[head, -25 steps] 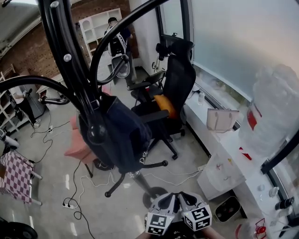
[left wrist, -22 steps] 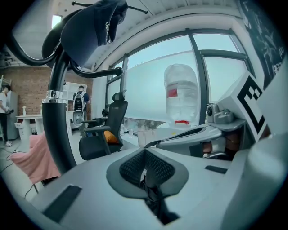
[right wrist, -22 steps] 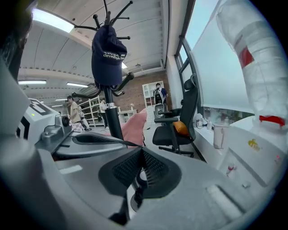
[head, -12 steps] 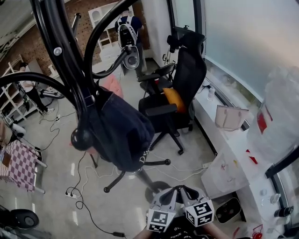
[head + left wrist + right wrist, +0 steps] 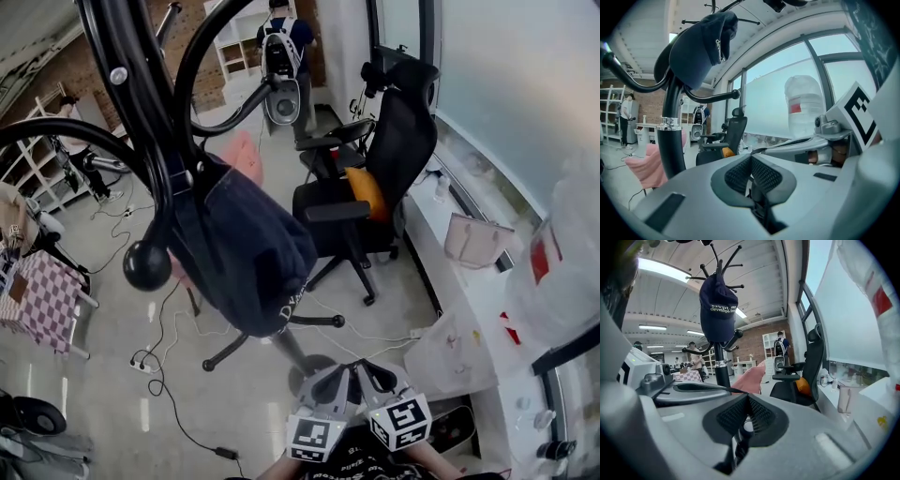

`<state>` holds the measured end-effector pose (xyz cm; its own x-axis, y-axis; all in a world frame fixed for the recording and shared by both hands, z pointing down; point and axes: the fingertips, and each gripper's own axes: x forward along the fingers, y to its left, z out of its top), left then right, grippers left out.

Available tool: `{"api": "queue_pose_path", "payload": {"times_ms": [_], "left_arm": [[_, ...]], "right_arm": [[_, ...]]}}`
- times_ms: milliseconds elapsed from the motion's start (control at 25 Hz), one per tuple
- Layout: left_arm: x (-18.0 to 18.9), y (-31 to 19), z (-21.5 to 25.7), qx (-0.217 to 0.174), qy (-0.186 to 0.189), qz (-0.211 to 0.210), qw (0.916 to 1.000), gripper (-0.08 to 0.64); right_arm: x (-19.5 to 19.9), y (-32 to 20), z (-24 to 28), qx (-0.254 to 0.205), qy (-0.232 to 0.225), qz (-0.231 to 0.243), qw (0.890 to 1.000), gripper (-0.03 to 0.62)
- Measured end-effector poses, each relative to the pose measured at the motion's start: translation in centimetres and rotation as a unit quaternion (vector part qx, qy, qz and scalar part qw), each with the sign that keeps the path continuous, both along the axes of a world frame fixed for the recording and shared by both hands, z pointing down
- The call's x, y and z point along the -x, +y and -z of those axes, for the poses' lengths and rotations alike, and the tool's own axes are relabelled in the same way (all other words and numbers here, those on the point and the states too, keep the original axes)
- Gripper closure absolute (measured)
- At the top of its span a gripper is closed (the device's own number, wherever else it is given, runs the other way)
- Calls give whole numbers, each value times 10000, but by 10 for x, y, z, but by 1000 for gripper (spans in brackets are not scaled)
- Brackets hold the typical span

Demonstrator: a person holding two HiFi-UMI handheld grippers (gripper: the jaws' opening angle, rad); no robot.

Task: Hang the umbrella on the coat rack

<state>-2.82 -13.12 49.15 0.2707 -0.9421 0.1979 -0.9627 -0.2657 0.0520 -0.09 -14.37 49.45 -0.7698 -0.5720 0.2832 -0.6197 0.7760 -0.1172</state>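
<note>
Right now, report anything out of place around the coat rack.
Nothing is spilled or broken. Loose cables trail across the floor beside the coat rack, where a dark cap hangs. No umbrella shows in any view.

White lettering on the dark cap (image 5: 718, 301), partly legible, roughly "Develop…"

The coat rack (image 5: 141, 94) is smooth, glossy black metal tube. The cap (image 5: 248, 253) on it is matt navy cloth. The floor (image 5: 94, 375) is polished and shiny. The left gripper (image 5: 751, 174) has a matt grey plastic shell and rough ribbed pads (image 5: 766, 177).
</note>
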Motion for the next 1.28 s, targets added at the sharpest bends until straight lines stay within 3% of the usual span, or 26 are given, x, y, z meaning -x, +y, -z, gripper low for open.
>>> {"api": "queue_pose_path", "payload": {"times_ms": [480,800,1280], "left_arm": [[10,-13,57,-649,121,682,9955,551],[19,-15,87,-1036,20,1034,9892,549],[23,-14,121,-1231,-4,1173,9854,550]], "right_arm": [[13,-18,53,-618,-395,762,9944,588],[22,-20,79,-713,-637,1275,9872,588],[25,-23,118,-945,-1030,1313,9814,588]]}}
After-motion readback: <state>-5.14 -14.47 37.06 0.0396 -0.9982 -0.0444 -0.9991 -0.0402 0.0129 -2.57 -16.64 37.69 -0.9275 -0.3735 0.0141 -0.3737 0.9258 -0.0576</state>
